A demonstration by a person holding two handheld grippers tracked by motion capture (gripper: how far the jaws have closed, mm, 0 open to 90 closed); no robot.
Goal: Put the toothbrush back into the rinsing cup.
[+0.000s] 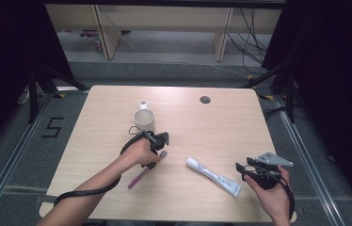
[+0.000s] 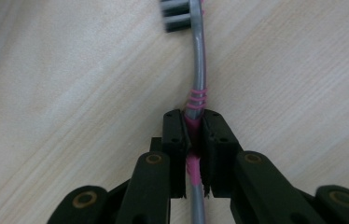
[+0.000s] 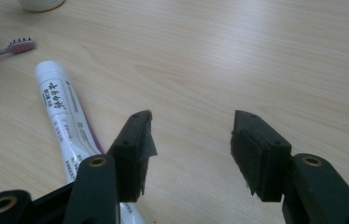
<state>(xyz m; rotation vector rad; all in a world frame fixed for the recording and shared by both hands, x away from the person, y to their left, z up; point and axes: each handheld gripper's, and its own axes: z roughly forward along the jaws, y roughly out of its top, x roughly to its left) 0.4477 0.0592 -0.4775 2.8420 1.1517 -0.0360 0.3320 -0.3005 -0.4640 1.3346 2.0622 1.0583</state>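
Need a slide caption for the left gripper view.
Left tongs shut on a pink-and-grey toothbrush lying on the wooden table.

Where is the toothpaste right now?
The toothpaste tube lies flat on the table in the high view, right of the middle near the front edge. It sits between the pink toothbrush and the open right gripper, which is not touching it.

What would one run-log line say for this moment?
left gripper: shut on toothbrush, lying on table | right gripper: open, holding nothing, beside toothpaste tube | cup: upright, untouched
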